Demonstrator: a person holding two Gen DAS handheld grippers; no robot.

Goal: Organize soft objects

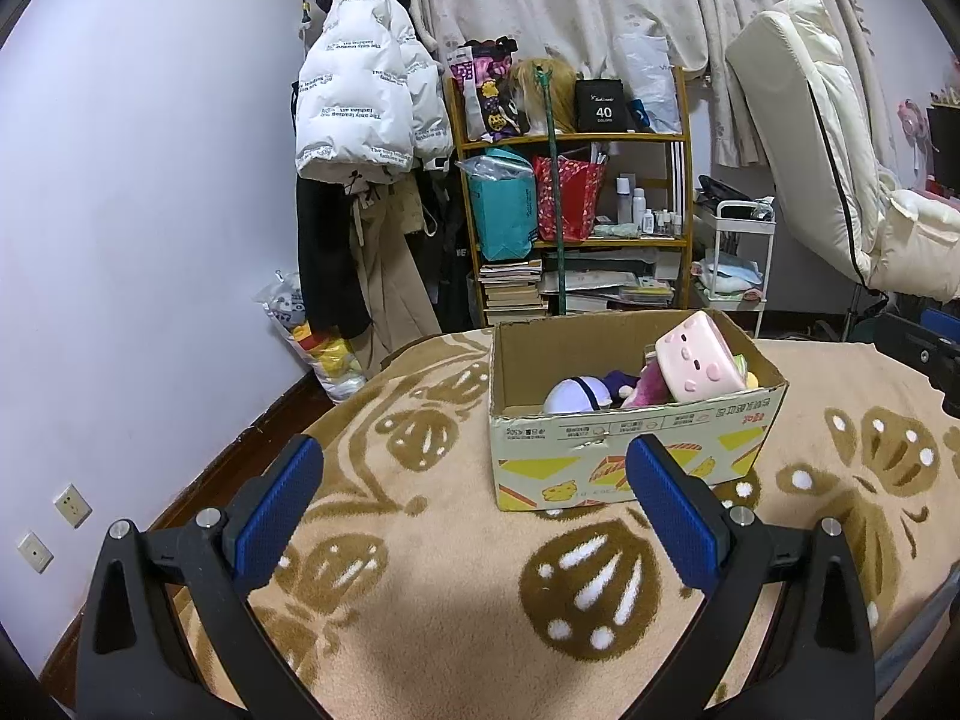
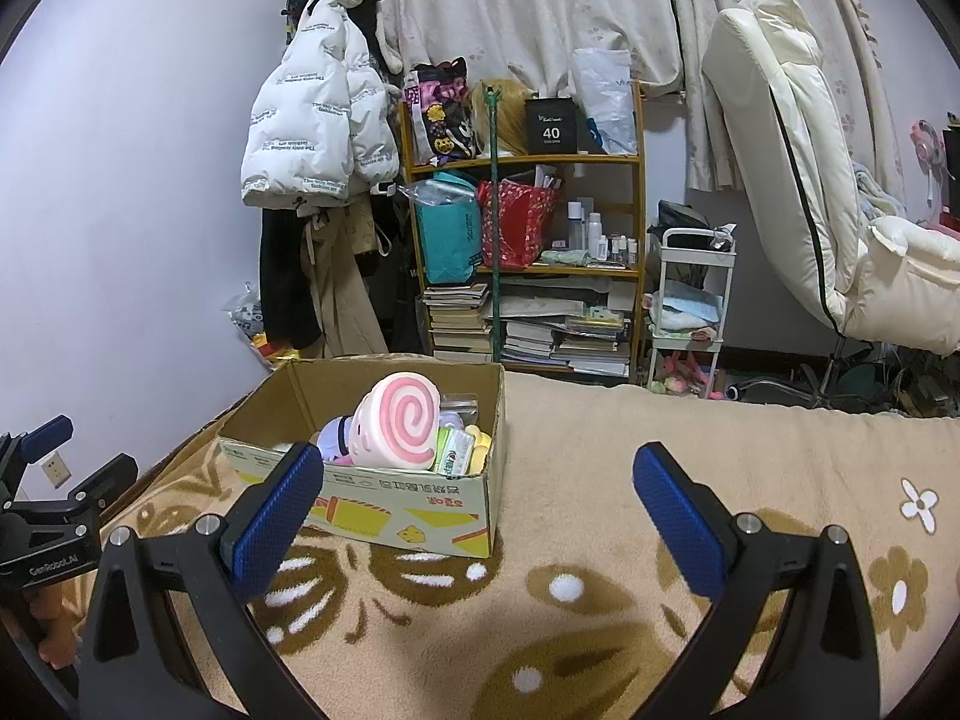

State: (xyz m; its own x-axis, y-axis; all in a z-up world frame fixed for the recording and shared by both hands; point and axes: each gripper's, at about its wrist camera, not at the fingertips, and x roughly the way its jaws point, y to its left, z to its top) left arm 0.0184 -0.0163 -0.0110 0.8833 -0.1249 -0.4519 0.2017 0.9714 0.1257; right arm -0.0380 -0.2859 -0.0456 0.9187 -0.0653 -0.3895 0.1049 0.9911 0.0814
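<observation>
Your left gripper (image 1: 474,501) hangs above the beige blanket with brown leaf and flower patterns (image 1: 456,570), its blue-padded fingers (image 1: 279,510) spread wide with nothing between them. Your right gripper (image 2: 480,504) does the same over the same blanket (image 2: 600,480): fingers (image 2: 678,516) wide apart and empty.

The open brown cardboard box with yellow and red printing (image 1: 636,450) sits on the blanket ahead of you, slightly right of centre in the left wrist view and left of centre in the right wrist view (image 2: 384,510). The soft things are already inside it. A pink block-shaped plush with a small face on one side and a pink swirl on its end (image 1: 699,360) leans on top of the pile, towards the right side of the box as the left camera sees it; the right wrist view shows its swirl end (image 2: 399,423). A white and purple round plush (image 1: 576,393) lies low in the box to its left. A yellow soft toy (image 2: 477,447) sits in the near right corner in the right wrist view, with a small green and white packet (image 2: 453,450) just beside it.

Your left gripper also shows at the far left edge of the right wrist view (image 2: 48,480).

Far behind the box stands a wooden shelf unit crowded with bags, books and bottles (image 1: 576,192), with a white puffer jacket (image 1: 360,84) hanging to its left.
</observation>
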